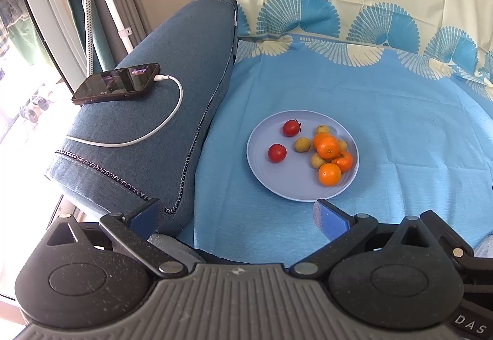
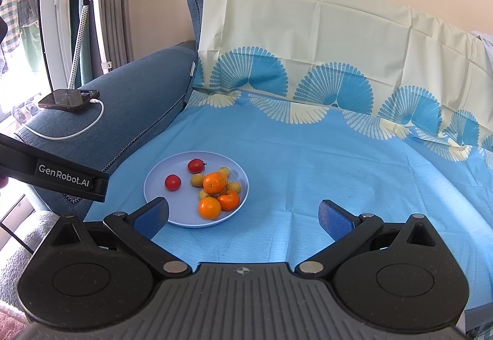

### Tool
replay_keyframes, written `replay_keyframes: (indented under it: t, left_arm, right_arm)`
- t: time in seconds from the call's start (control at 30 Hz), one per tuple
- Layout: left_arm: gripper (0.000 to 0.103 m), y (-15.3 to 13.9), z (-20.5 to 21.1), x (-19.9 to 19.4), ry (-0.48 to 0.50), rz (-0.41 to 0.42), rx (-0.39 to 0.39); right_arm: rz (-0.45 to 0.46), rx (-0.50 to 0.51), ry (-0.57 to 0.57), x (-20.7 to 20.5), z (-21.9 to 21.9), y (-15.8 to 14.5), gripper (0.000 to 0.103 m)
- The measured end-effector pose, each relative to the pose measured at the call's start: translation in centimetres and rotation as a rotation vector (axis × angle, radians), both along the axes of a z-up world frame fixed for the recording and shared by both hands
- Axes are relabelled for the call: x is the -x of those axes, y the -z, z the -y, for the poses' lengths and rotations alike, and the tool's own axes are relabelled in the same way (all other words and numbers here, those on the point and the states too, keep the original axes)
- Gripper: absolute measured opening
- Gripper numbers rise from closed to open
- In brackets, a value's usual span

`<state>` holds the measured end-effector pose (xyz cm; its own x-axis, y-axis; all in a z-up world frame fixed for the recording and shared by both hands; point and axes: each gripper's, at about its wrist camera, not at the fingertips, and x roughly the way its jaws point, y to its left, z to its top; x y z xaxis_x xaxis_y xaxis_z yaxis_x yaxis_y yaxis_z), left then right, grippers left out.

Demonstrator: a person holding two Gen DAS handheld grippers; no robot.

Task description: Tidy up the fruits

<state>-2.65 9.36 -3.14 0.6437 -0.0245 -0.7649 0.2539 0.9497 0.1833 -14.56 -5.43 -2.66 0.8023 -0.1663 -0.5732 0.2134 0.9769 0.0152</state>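
A pale blue plate (image 1: 277,186) (image 2: 160,180) lies on the blue cloth of a sofa seat. On it are two red tomatoes (image 1: 277,152) (image 2: 172,182), three oranges (image 1: 328,146) (image 2: 215,183) piled at its right side, and several small yellow fruits (image 1: 302,144) (image 2: 197,180) among them. My left gripper (image 1: 237,218) hovers open in front of the plate, holding nothing. My right gripper (image 2: 243,216) is open too, its left finger just at the plate's near rim. The left gripper's body (image 2: 61,176) shows at the left of the right wrist view.
A phone (image 1: 117,82) (image 2: 69,99) on a white charging cable (image 1: 154,130) rests on the blue sofa armrest (image 1: 148,112) left of the plate. The patterned cloth (image 2: 339,161) covers the seat and backrest. A garment steamer stand (image 2: 83,1) and a window are at the far left.
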Motion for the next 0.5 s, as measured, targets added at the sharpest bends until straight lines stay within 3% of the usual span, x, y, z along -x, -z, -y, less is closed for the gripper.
replay_keyframes:
  t: [0.5]
  left_arm:
    - [0.103, 2.8, 1.0, -2.9, -0.023, -0.007, -0.035]
  right_arm:
    - [-0.058, 0.001, -0.004, -3.1, 0.3, 2.4, 0.102]
